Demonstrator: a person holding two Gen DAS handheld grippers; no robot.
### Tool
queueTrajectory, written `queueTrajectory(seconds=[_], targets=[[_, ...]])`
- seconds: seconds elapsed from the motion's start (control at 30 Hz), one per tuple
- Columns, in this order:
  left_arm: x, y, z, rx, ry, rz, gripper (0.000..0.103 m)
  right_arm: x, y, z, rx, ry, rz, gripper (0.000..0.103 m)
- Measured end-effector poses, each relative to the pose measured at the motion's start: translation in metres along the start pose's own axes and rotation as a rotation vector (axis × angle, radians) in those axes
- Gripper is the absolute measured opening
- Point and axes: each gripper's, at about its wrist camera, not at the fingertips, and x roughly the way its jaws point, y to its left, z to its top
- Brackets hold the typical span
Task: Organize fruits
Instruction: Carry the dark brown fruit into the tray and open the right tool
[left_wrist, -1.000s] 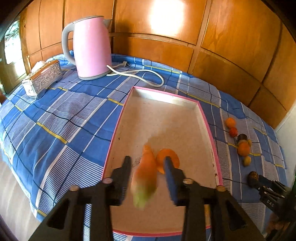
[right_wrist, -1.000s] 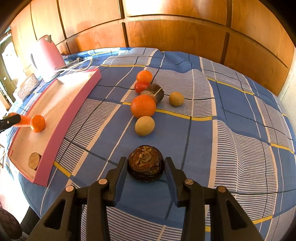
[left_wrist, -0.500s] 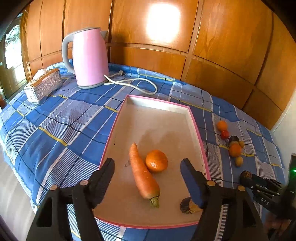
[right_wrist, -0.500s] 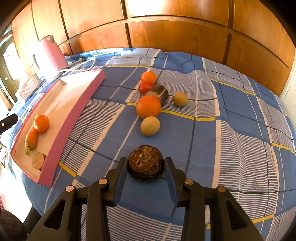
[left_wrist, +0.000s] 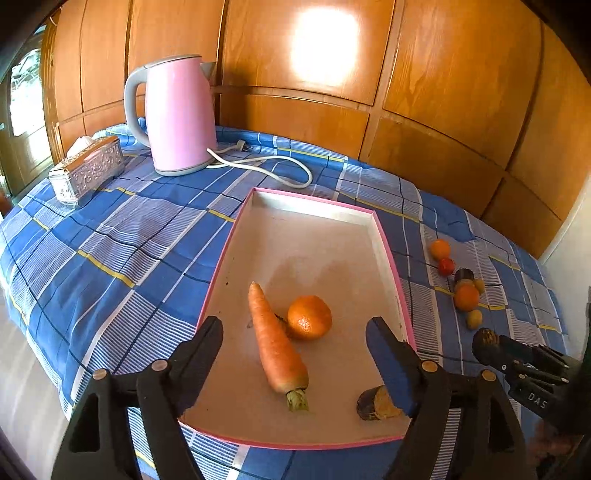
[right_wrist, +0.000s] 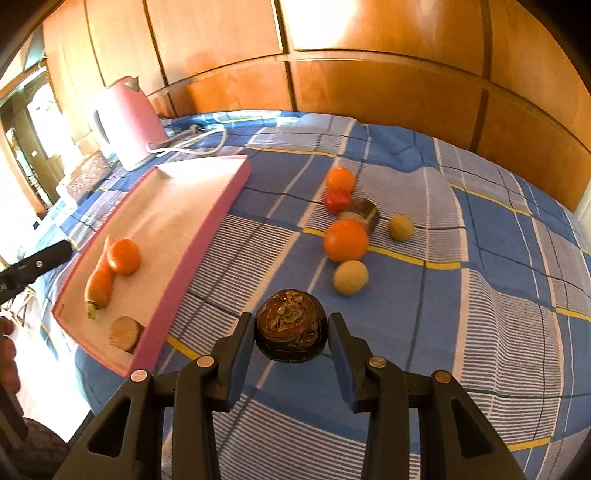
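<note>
While left tongs (left_wrist: 294, 345) are held spread wide above pink tray (left_wrist: 384, 236), carrot (left_wrist: 275, 341) and tangerine (left_wrist: 309, 317) are seen lying inside, touching. Dark round fruit (right_wrist: 291, 330) is pinched by right tongs (right_wrist: 291, 341) over checked counter cloth (right_wrist: 480, 280).

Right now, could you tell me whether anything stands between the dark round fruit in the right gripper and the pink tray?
Nothing visible: only bare cloth lies between the dark round fruit in the right gripper and the pink tray.
</note>
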Motion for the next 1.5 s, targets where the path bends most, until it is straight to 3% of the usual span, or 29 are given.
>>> queueTrajectory(seconds=[0.53,0.7,1.1,1.5], targets=[[-0.001,0.02,0.002,-0.051,-0.004,0.023,0.08,0.019,0.088,0.044,-0.151,0.018,0.199,0.041],[-0.002,0.023,0.0,-0.055,-0.001,0.025,0.08,0.044,0.106,0.051,-0.143,0.05,0.195,0.041],[-0.002,0.014,-0.002,-0.03,0.003,0.012,0.08,0.031,0.086,0.039,-0.063,0.023,0.154,0.041],[-0.004,-0.009,-0.003,0.042,0.013,-0.041,0.08,0.008,0.01,0.017,0.11,-0.016,-0.002,0.041]])
